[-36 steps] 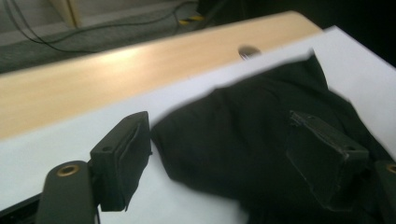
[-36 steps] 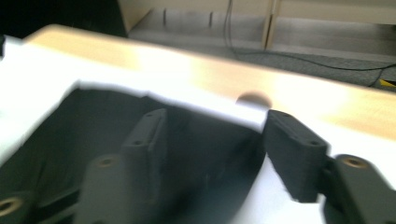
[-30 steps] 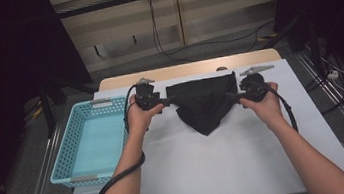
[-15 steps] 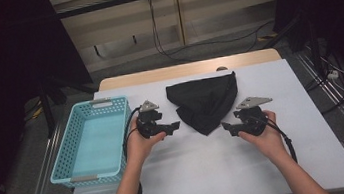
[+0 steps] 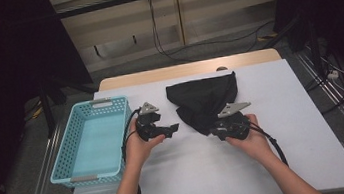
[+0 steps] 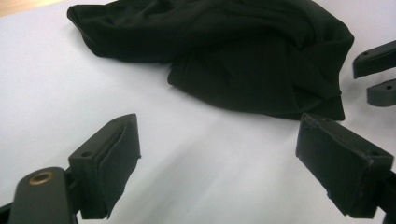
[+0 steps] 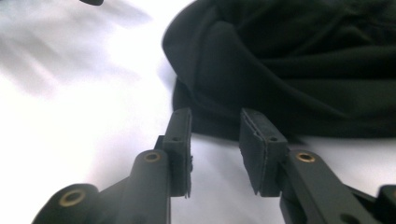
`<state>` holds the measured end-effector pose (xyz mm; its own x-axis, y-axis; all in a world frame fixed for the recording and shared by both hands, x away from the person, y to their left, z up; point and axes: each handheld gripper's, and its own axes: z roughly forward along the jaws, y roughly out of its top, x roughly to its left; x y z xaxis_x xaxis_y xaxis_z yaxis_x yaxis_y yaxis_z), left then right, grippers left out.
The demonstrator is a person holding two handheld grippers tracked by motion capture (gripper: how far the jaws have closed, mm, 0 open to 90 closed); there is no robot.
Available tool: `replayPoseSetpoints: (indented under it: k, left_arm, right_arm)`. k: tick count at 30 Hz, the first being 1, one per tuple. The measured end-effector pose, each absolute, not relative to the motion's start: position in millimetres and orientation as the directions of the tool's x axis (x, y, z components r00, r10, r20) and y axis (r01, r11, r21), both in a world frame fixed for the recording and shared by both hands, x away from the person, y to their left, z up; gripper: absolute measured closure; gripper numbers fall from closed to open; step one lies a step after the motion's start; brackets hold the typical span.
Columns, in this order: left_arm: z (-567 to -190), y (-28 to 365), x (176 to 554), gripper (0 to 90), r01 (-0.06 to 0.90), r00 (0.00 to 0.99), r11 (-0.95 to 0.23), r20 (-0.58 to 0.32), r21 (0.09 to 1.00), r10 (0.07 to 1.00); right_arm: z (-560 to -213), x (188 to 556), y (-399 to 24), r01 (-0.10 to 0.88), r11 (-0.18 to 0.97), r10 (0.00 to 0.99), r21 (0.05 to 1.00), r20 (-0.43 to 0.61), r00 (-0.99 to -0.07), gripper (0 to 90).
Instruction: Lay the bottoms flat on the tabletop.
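A black cloth (image 5: 203, 100) lies bunched in a rough triangle on the white table (image 5: 195, 174), its tip toward me. My left gripper (image 5: 171, 129) hovers left of that tip, apart from the cloth. In the left gripper view the left gripper (image 6: 217, 135) stands wide open with only bare table between its jaws, which have just been opening, and the cloth (image 6: 243, 56) lies ahead. My right gripper (image 5: 213, 132) sits at the cloth's near tip. The right gripper (image 7: 215, 121) has just been closing to a narrow gap; the cloth's (image 7: 303, 70) edge lies just beyond, unpinched.
A light blue plastic basket (image 5: 66, 151) stands at the table's left edge, beside my left hand. Bare white table stretches in front of and to the right of the cloth. Cables trail from both grippers toward me.
Both hands have drawn back from the cloth's far corners toward me and downward. The cloth stays on the table, let go. The right gripper's jaws stand closer together than before.
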<state>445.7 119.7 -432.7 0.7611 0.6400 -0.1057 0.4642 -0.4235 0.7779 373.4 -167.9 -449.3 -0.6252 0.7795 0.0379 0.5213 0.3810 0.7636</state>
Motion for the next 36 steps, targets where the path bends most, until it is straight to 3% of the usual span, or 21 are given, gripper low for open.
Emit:
replayPoseSetpoints:
  k: [3,7,12,27,29,36]
  left_arm:
    - [-431.1,121.4,443.2,13.8,0.46,0.762,-0.424,-0.102,0.78,0.639]
    - [-429.5,123.3,441.1,13.9,0.454,0.761,-0.421,-0.097,0.785,0.641]
    - [-430.0,125.4,440.1,14.2,0.455,0.757,-0.412,-0.1,0.789,0.646]
    - [-429.9,117.6,437.3,14.4,0.459,0.765,-0.408,-0.117,0.789,0.634]
    - [-428.8,117.5,436.9,14.4,0.457,0.764,-0.404,-0.118,0.792,0.634]
    - [-427.5,120.7,434.4,14.4,0.459,0.764,-0.403,-0.12,0.792,0.634]
  right_arm:
    - [-451.2,376.8,-158.0,0.514,0.411,0.769,0.753,0.016,-0.639,62.7]
    - [-459.0,382.0,-148.4,0.523,0.448,0.76,0.725,-0.001,-0.65,70.0]
    - [-460.9,384.8,-147.4,0.519,0.455,0.755,0.724,-0.004,-0.656,89.3]
    - [-436.1,368.8,-169.8,0.489,0.398,0.744,0.776,0.039,-0.667,90.0]
    - [-435.9,368.0,-166.0,0.475,0.395,0.743,0.787,0.03,-0.668,78.8]
    - [-454.4,383.3,-140.5,0.471,0.442,0.745,0.763,-0.02,-0.666,62.5]
